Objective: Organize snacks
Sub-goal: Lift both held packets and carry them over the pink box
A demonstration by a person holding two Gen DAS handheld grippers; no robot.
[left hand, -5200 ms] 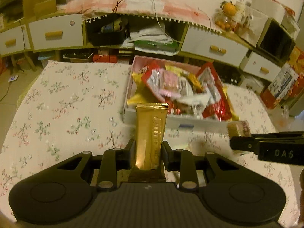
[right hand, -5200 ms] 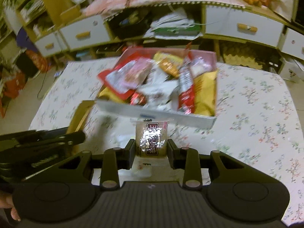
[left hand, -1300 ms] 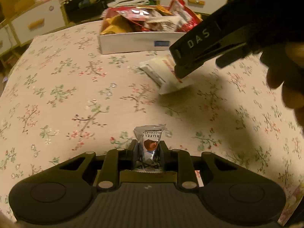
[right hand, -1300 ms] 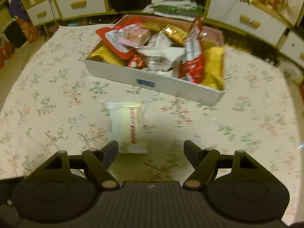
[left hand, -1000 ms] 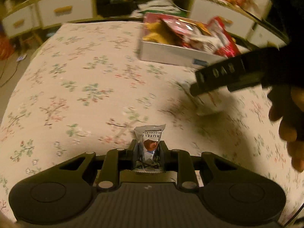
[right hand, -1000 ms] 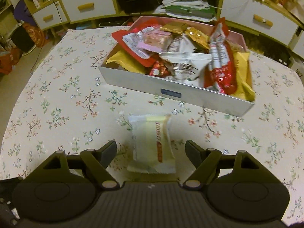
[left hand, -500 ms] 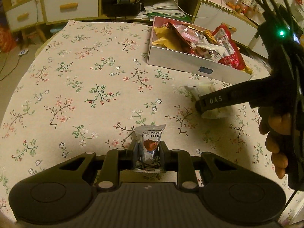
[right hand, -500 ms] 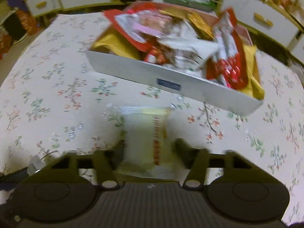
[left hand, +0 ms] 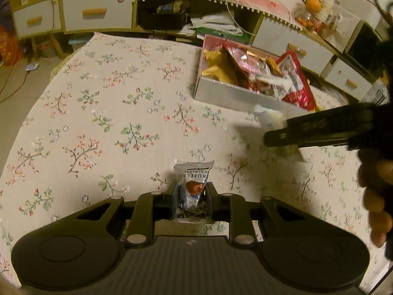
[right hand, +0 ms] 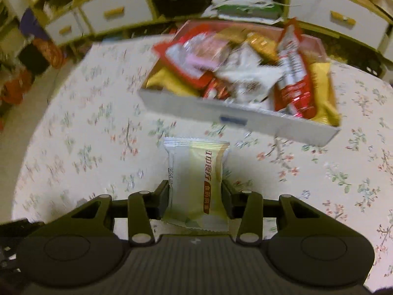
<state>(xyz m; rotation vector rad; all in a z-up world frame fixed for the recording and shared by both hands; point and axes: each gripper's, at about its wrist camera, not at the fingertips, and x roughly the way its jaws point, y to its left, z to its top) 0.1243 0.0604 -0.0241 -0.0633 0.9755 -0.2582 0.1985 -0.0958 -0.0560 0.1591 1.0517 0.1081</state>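
A small silver truffle chocolate packet [left hand: 194, 184] stands between the pads of my left gripper [left hand: 191, 196], which is shut on it above the flowered tablecloth [left hand: 103, 113]. My right gripper [right hand: 195, 195] is shut on a pale yellow-white snack packet [right hand: 196, 179] with red lettering, lifted off the cloth. In the left wrist view the right gripper [left hand: 275, 135] comes in from the right with that packet [left hand: 269, 120] at its tip. The white snack box [right hand: 235, 118], heaped with red, yellow and white packets, lies just beyond.
A low cabinet with white drawers [left hand: 98, 9] and cluttered open shelves runs behind the round table. A person's fingers [left hand: 375, 196] hold the right gripper at the right edge. Oranges and jars [left hand: 312, 7] stand on the cabinet top.
The right gripper's jaws came together on the pale packet and raised it from the cloth toward the box. The left gripper kept its hold on the truffle packet.
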